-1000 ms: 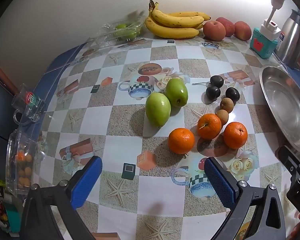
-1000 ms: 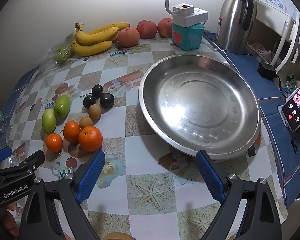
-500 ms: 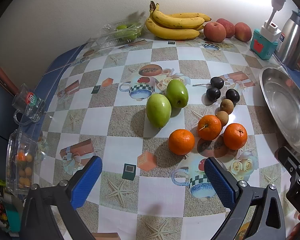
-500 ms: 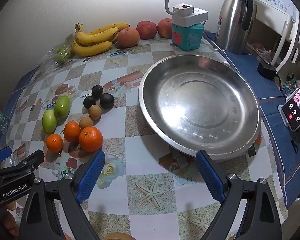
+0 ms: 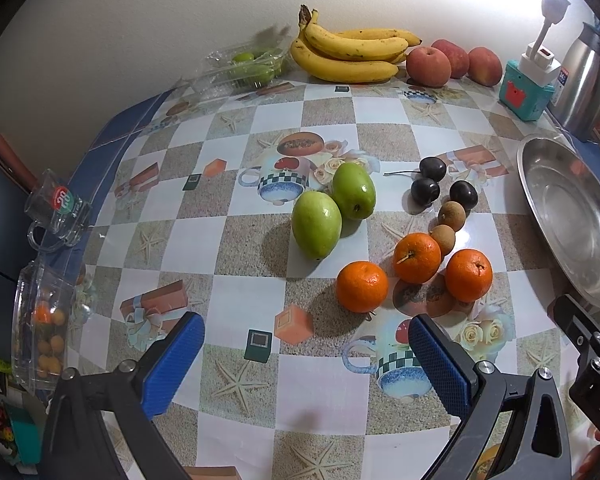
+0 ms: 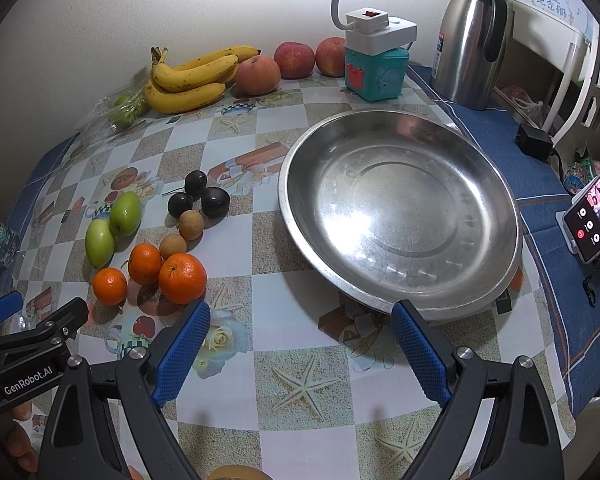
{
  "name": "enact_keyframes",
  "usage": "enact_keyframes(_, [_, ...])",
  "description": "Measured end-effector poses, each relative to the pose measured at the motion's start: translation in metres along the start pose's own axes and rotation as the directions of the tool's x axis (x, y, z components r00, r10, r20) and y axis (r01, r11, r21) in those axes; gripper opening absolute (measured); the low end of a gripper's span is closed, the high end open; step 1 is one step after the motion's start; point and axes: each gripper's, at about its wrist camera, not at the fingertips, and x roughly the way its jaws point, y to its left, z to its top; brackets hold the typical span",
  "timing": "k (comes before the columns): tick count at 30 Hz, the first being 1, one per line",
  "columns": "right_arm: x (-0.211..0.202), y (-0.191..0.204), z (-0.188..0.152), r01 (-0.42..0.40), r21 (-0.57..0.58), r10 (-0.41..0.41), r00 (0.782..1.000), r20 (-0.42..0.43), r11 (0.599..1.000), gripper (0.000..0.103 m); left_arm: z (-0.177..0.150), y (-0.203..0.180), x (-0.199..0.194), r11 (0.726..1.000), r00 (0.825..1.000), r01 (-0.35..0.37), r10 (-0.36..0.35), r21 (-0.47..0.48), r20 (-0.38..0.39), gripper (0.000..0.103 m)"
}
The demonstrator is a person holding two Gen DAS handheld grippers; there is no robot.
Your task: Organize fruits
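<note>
Slight drift on my left gripper (image 5: 303,323) only. In its wrist view the whole spread has slid a little toward the bottom of frame: the bananas (image 5: 352,54) at the tabletop's far edge sit lower, and the nearest orange (image 5: 362,286) lies a touch closer to the fingertips. Seen from the right wrist view, that gripper's body has edged up slightly.
</note>
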Motion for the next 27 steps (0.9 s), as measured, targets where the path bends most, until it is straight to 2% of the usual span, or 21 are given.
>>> enact_keyframes(27, [-0.0009, 0.0029, -0.0006, 0.001, -0.003, -0.001, 1.0, 0.0, 1.0, 0.092, 0.0, -0.0014, 0.0005, 1.0, 1.0, 0.006, -0.006, -0.004, 0.002, 0.103])
